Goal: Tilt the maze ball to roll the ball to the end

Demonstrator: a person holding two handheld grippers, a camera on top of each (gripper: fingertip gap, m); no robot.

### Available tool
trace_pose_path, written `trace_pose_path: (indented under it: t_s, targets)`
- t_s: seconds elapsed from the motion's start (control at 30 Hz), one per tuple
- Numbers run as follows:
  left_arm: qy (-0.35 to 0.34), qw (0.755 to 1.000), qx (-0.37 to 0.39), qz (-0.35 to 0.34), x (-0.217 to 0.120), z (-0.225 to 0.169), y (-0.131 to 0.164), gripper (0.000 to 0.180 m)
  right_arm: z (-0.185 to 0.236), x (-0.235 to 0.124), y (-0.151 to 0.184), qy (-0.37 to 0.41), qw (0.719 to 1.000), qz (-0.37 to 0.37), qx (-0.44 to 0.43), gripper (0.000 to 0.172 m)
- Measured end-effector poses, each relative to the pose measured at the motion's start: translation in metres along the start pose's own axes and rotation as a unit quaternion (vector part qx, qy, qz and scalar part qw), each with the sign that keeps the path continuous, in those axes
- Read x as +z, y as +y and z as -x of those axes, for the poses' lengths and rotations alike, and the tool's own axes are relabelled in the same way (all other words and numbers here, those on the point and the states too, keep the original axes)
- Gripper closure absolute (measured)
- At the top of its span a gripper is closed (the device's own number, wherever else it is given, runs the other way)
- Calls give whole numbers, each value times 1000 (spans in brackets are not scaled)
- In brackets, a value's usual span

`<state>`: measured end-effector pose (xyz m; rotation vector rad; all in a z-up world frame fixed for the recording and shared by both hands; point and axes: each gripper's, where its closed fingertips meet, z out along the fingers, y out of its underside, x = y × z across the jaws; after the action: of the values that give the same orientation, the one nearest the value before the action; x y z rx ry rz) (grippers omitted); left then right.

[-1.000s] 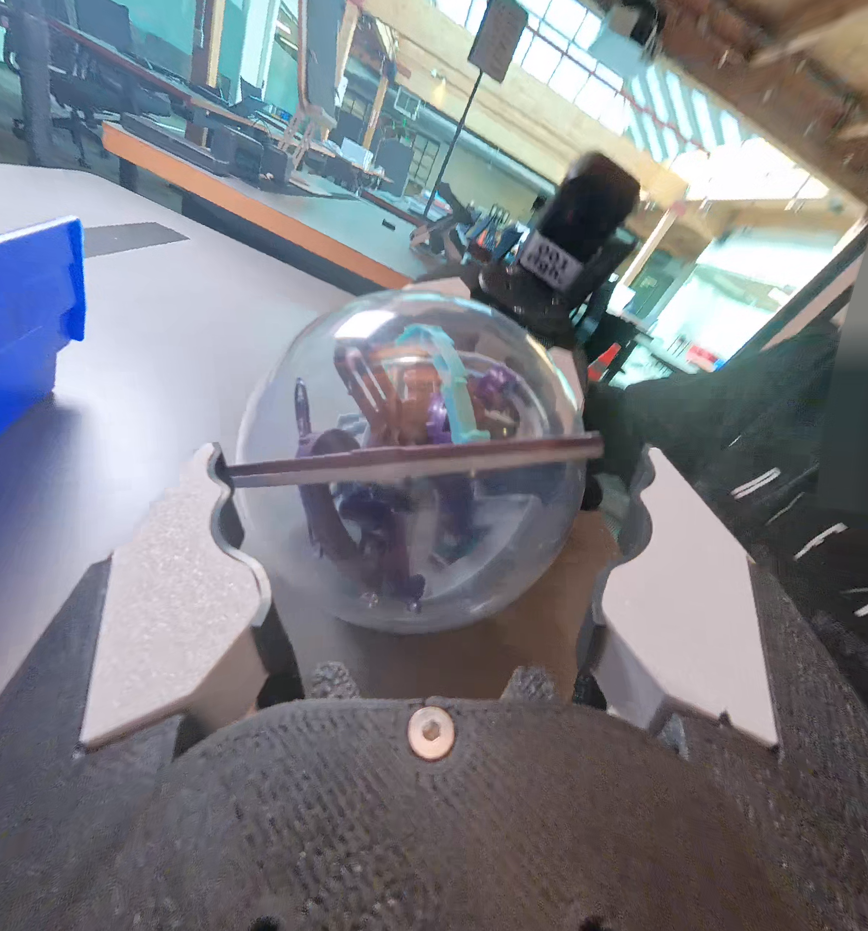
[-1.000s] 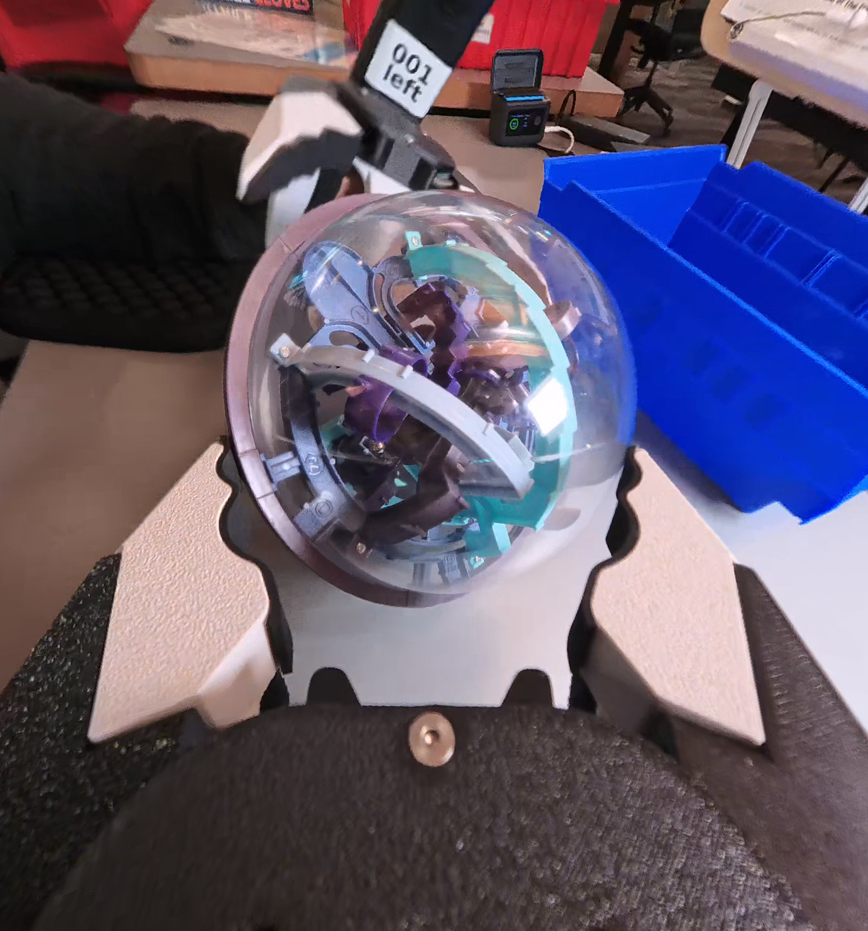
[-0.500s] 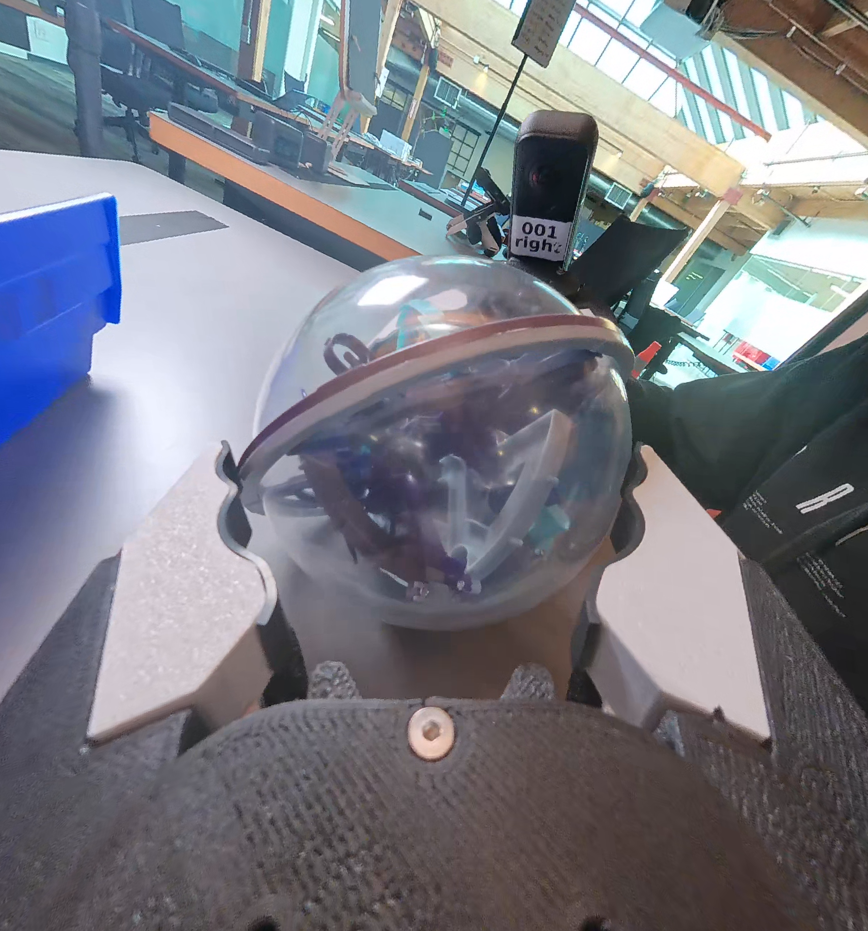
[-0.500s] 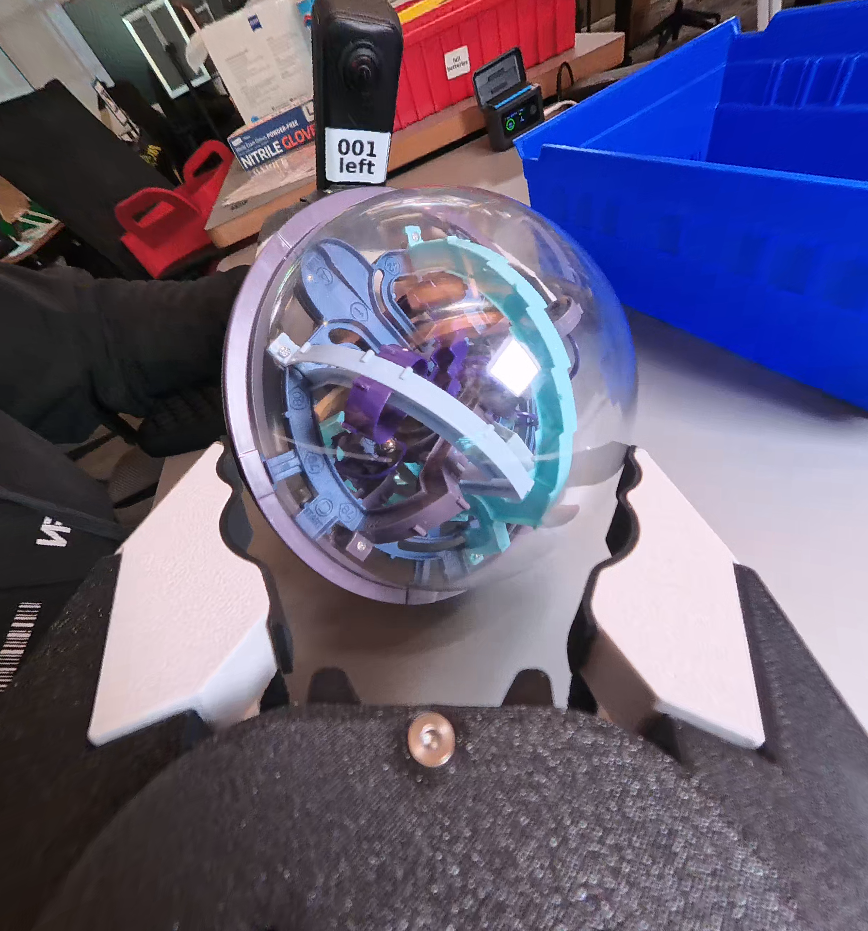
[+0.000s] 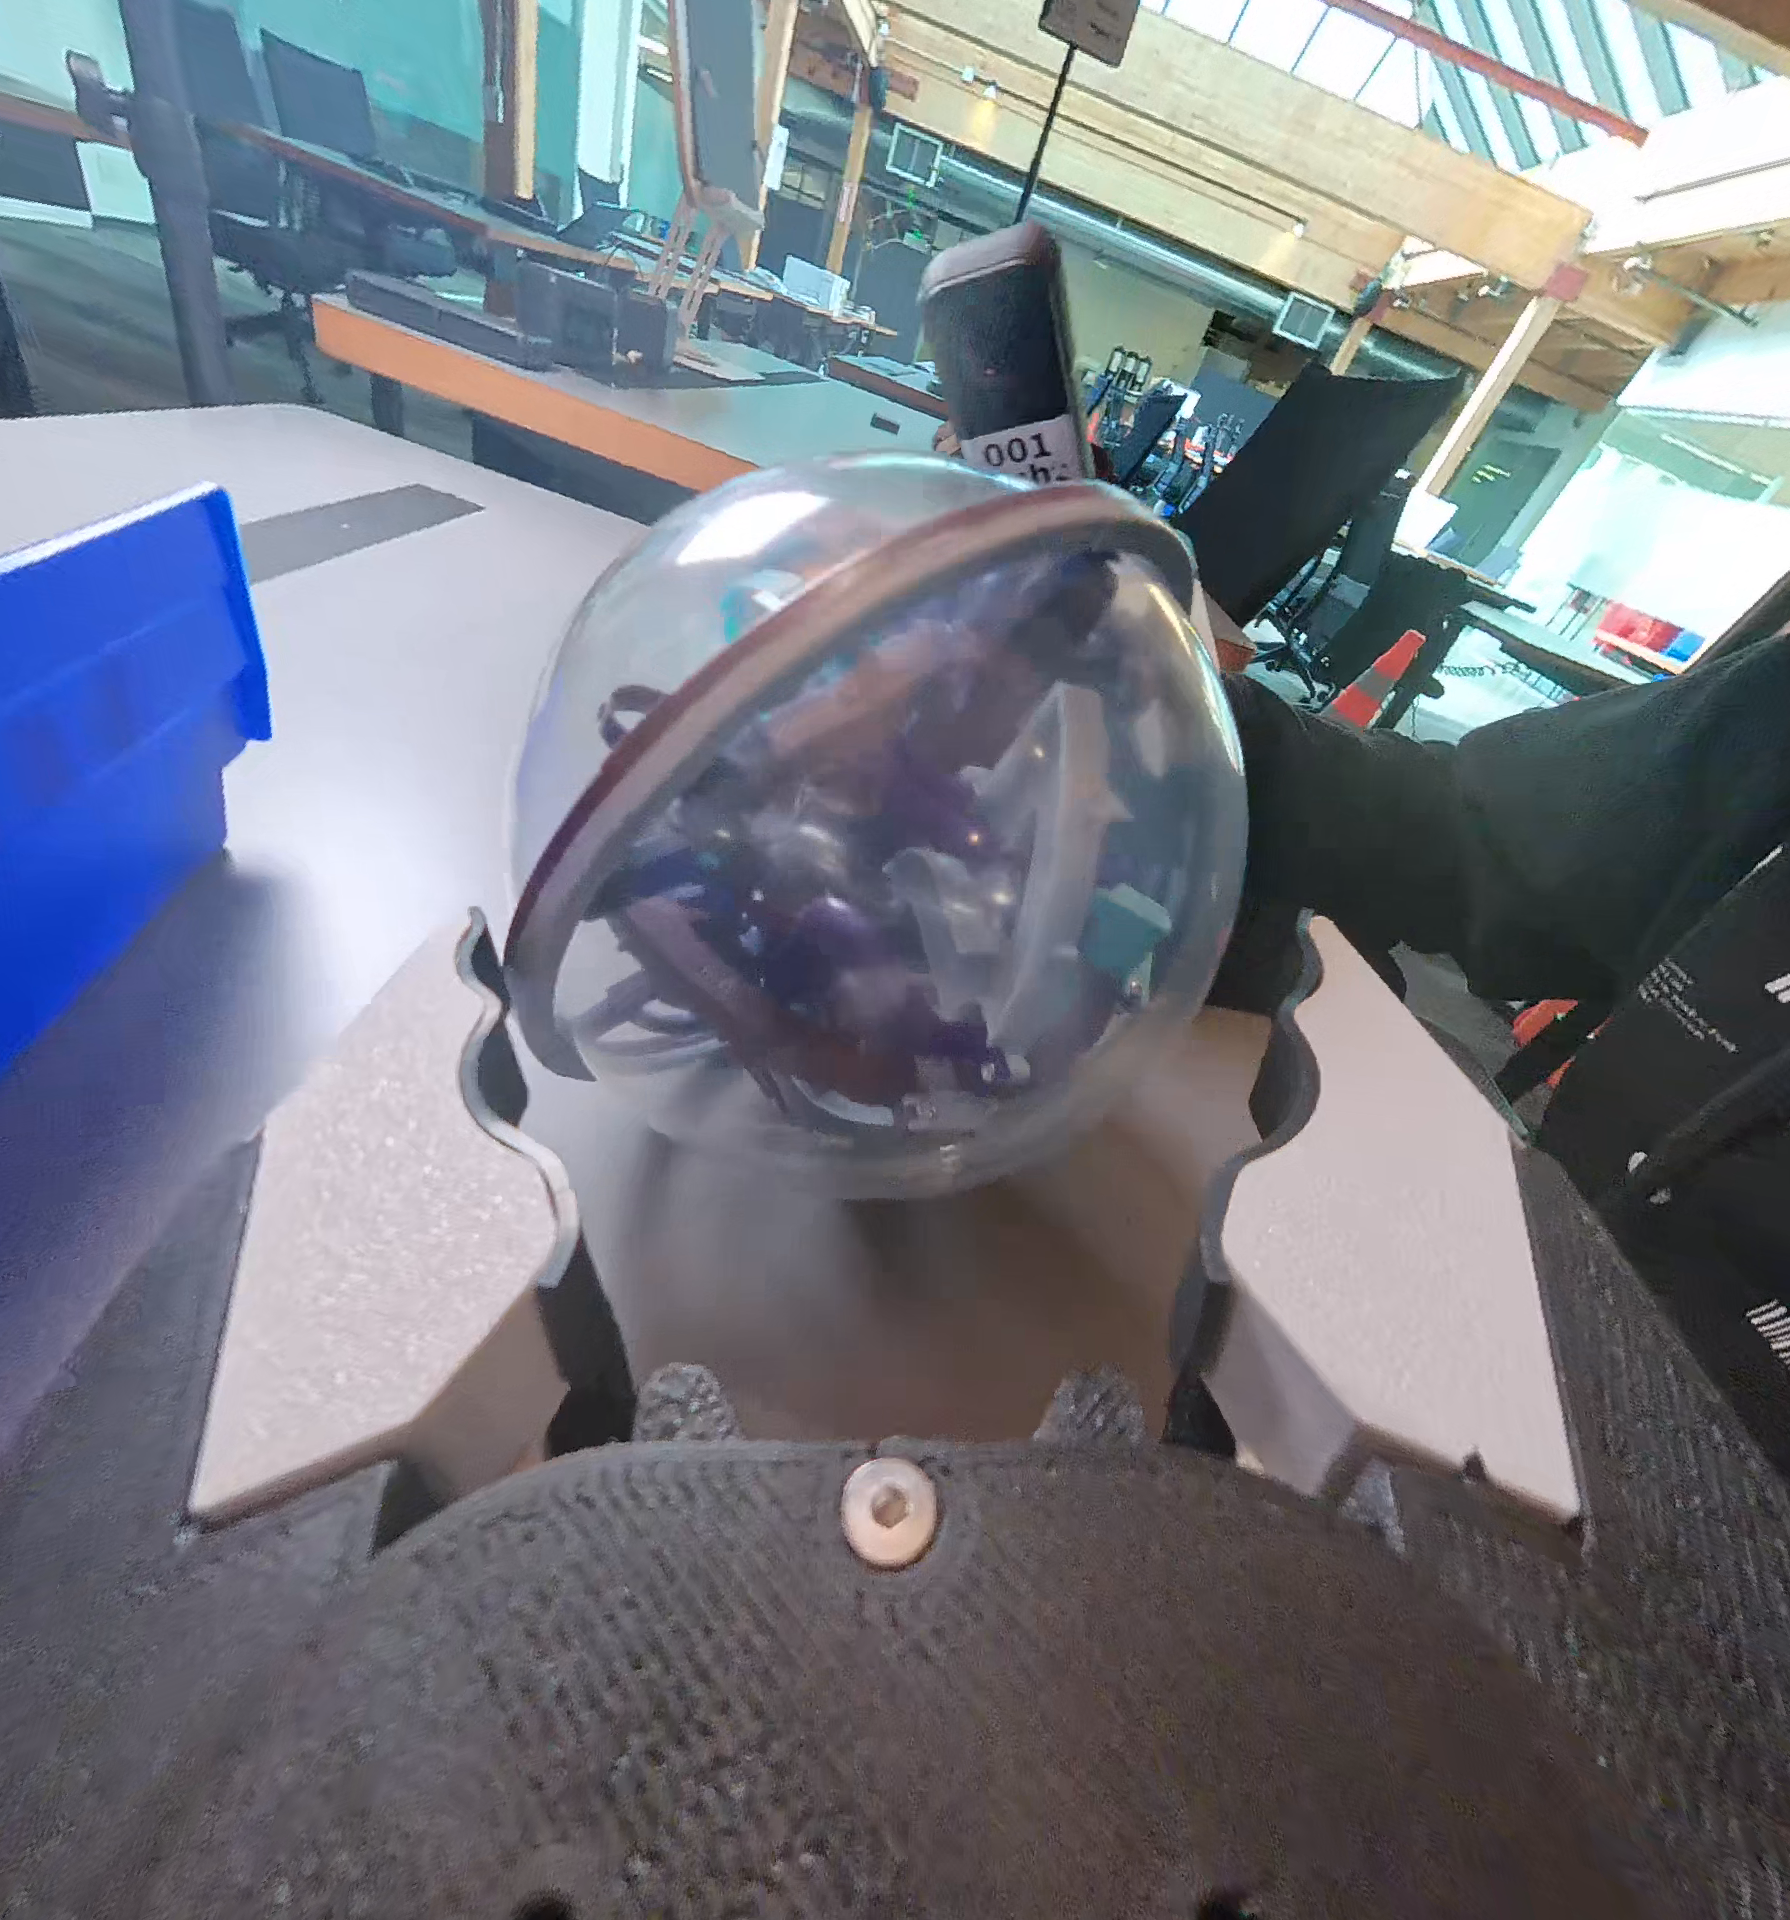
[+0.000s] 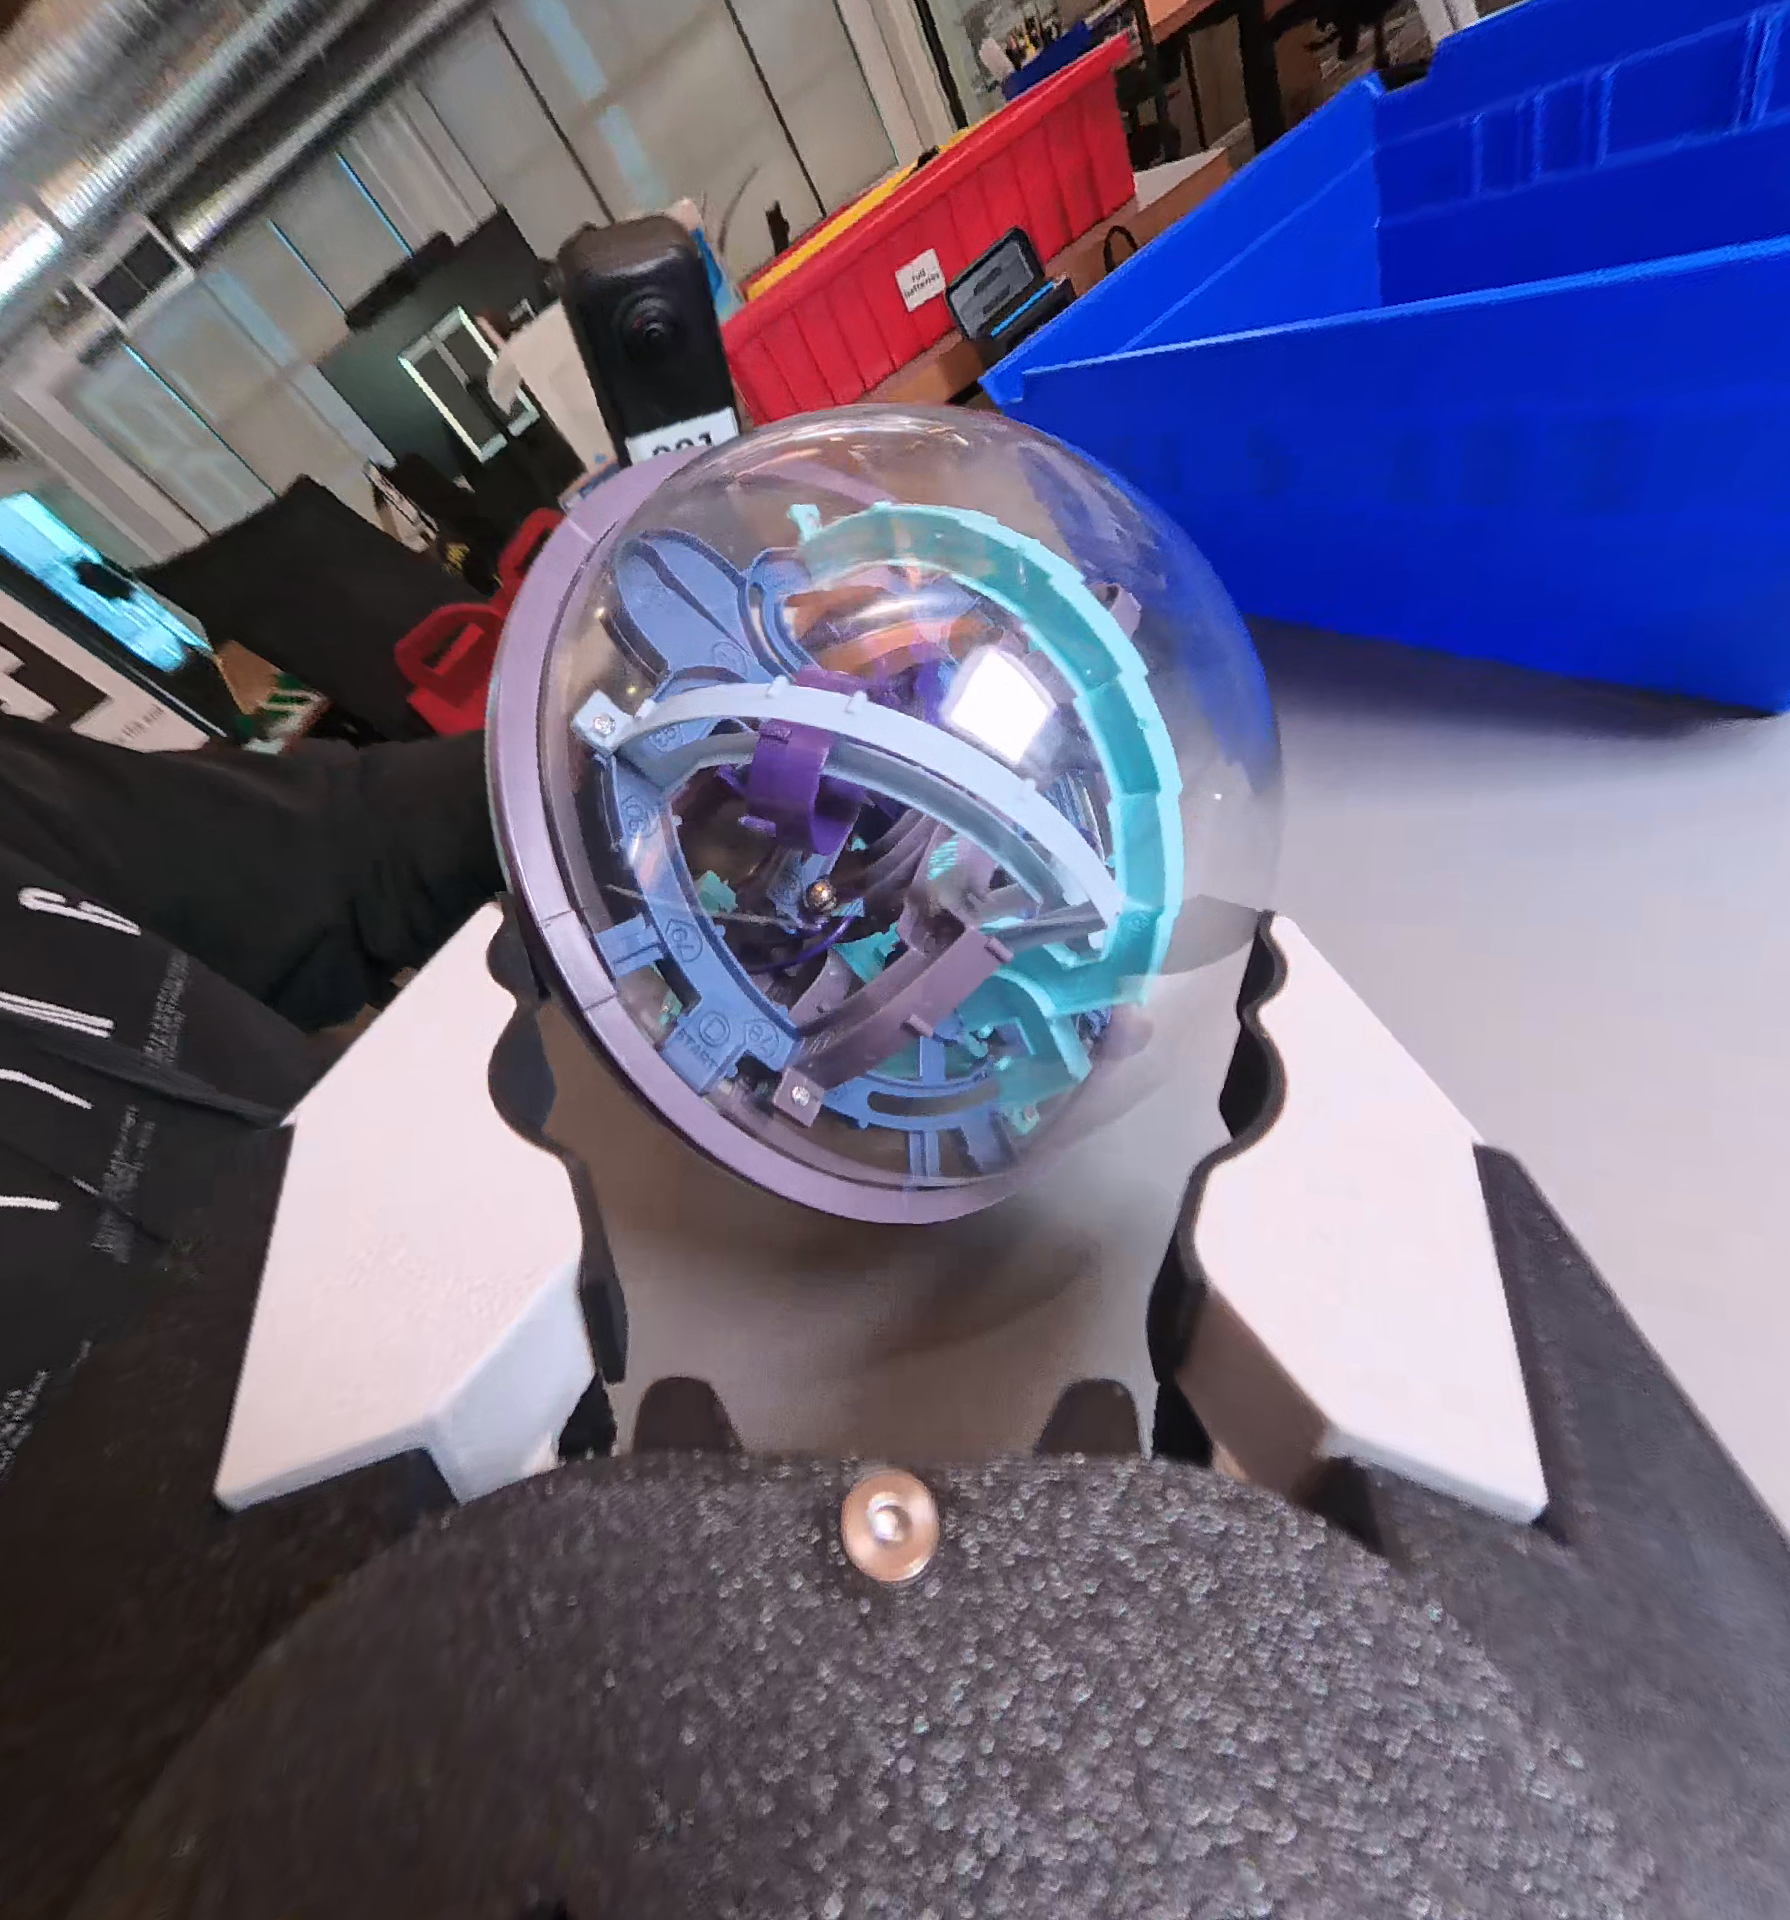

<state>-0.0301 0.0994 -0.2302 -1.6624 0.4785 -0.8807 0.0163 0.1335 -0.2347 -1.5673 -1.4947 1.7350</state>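
Observation:
The maze ball (image 5: pixel 870 821) is a clear sphere with a dark ring and coloured tracks inside. It sits between the fingers of my left gripper (image 5: pixel 886 977), whose tips press its sides. In the right wrist view the maze ball (image 6: pixel 870 810) sits likewise between the fingers of my right gripper (image 6: pixel 886 966), which clasps it from the opposite side. A small steel ball (image 6: pixel 820 896) rests on a track near the sphere's centre. The ring runs steeply tilted in both views. The other gripper's black camera shows behind the sphere in the left wrist view (image 5: pixel 1005 364) and in the right wrist view (image 6: pixel 652 332).
A blue bin (image 5: pixel 70 748) stands on the grey table (image 5: pixel 371 727) to the left; it also shows at the right in the right wrist view (image 6: pixel 1493 416). A red bin (image 6: pixel 922 281) stands farther back. A person's black sleeve (image 5: pixel 1545 831) is close beside the sphere.
The sphere has been turned: its ring went from level to steeply tilted in the left wrist view. Both grippers swung with it, and their fingers drew in a little on the sphere.

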Motion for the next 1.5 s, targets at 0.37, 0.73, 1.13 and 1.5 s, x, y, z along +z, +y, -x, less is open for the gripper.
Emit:
trace_pose_path:
  t_s: [0.37, 0.73, 1.13, 1.5]
  targets:
    - [9, 998, -7, 54, 24, 3, 16, 33, -4, -4, -5, -46, 995, -33, 86, 41]
    - [-4, 999, 19, 33, 16, -5, -8, 33, 7, -2, -12, -84, 992, -58, 81, 42]
    - [-18, 995, 96, 24, 13, -19, -22, 34, 22, -5, -21, -94, 993, -77, 6, 42]
    - [-29, 987, 160, 15, 11, -26, -25, 34, 34, -8, -33, -65, 993, -70, -70, 41]
